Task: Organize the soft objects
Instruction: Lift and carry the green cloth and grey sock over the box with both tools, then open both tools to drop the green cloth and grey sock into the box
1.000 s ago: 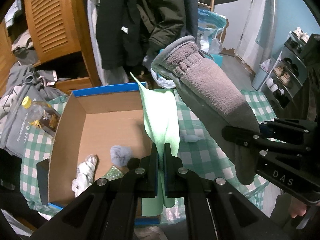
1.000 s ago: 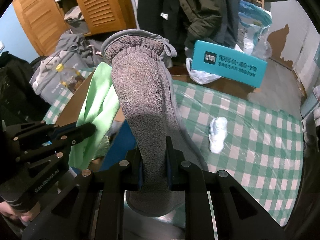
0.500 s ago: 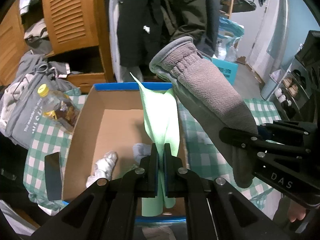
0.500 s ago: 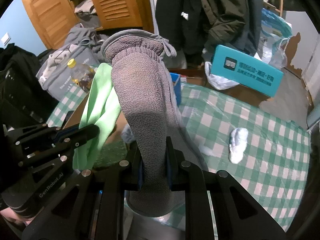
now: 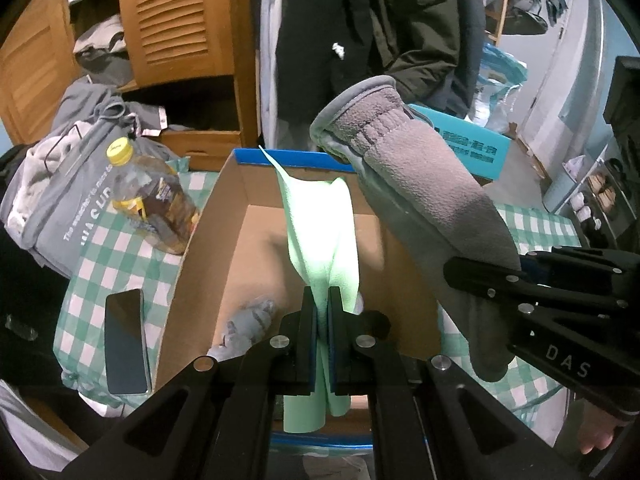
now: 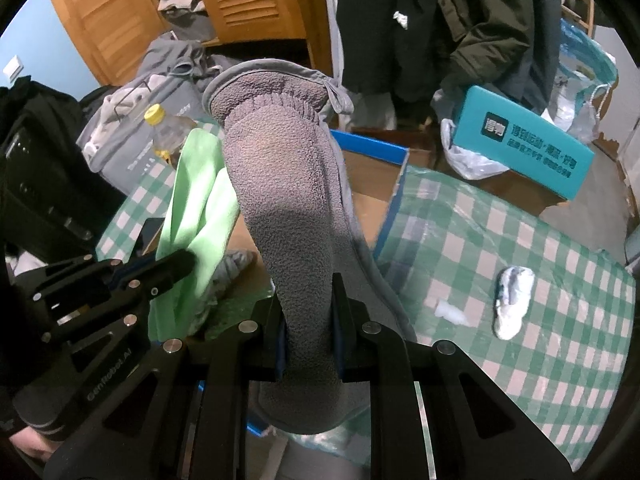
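Left tongs: left gripper [image 5: 322, 312] is pinched tight on the green cloth [image 5: 322, 236], which stands up from the pads in a fold and hangs out below them; held near its middle, probably so both ends drop in together.
Right tongs: right gripper [image 6: 308, 312] is clamped on the grey fleece slipper [image 6: 280, 200] low on its sole, cuff end up, so the bulky piece stays clear of the box wall.
Where the soft things are: both in the air, side by side; the cloth over the open box, the slipper at or just over the box's right wall.
Cardboard box [image 5: 208, 248]: open, blue-edged, on the checked tablecloth [image 6: 520, 208]; a grey bundled sock [image 5: 244, 328] already lies on its floor, so it seems to be the collecting place.
Left out: a white balled sock [image 6: 514, 296] on the tablecloth, well apart from the box, likely yet to be gathered.
Beside the box: a plastic bottle [image 5: 148, 200] and a dark phone [image 5: 126, 340] on its left, not soft, so presumably staying put.
Step in hand: judged as bringing both items over the box for release.
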Available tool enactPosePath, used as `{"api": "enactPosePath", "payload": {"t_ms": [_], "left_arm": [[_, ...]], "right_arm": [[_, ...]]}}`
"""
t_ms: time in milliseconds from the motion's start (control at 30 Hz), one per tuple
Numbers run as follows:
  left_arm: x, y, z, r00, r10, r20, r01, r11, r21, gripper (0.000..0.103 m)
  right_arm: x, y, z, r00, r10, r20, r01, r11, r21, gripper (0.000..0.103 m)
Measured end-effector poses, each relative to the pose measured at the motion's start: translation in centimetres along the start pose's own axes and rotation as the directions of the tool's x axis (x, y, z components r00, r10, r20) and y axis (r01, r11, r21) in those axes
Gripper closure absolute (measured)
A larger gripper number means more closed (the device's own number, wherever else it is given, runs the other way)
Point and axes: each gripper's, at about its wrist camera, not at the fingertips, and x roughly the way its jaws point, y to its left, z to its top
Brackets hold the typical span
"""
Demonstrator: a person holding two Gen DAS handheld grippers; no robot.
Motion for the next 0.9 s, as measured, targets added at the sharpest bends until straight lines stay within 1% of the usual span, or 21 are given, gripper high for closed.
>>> {"api": "enactPosePath", "payload": {"t_ms": [133, 333, 700, 767, 800, 833, 867, 900], "left_arm": [[0.6, 0.9, -0.1, 1.000, 0.019, -0.009, -0.019, 1.000, -0.011, 0.099], [2.0, 2.1, -0.2, 0.999, 0.024, -0.040, -0.026, 0.999, -0.044, 0.099], [4.0, 2.1, -0.7, 0.995, 0.048, -0.089, -0.052, 0.998, -0.038, 0.099], [4.2, 2.0, -0.7, 0.994, 0.057, -0.097, -0.061, 0.998, -0.034, 0.099], [4.3, 2.0, -0.7, 0.993, 0.063, -0.101, -0.066, 0.997, -0.032, 0.098], [4.4, 2.0, -0.7, 0.992, 0.071, -0.106, -0.075, 0.997, -0.032, 0.097], [4.4, 2.1, -0.7, 0.991, 0.077, -0.108, -0.081, 0.996, -0.032, 0.093], [4.3, 2.1, -0.7, 0.991, 0.082, -0.107, -0.086, 0.996, -0.033, 0.088]], "right_arm": [[1.0, 0.4, 0.4, 1.000, 0.010, -0.012, -0.010, 1.000, 0.006, 0.087], [2.5, 0.9, 0.7, 0.999, 0.030, -0.032, -0.030, 0.999, 0.022, 0.087], [4.3, 1.6, 1.1, 0.997, 0.042, -0.057, -0.041, 0.999, 0.011, 0.087], [4.6, 1.7, 1.1, 0.997, 0.049, -0.062, -0.049, 0.999, 0.007, 0.085], [4.7, 1.7, 1.1, 0.996, 0.056, -0.063, -0.056, 0.998, 0.007, 0.081], [4.7, 1.7, 1.1, 0.996, 0.067, -0.059, -0.067, 0.998, 0.013, 0.079], [4.7, 1.7, 1.2, 0.996, 0.072, -0.056, -0.071, 0.997, 0.018, 0.076], [4.8, 1.7, 1.2, 0.996, 0.077, -0.055, -0.076, 0.997, 0.020, 0.070]]}}
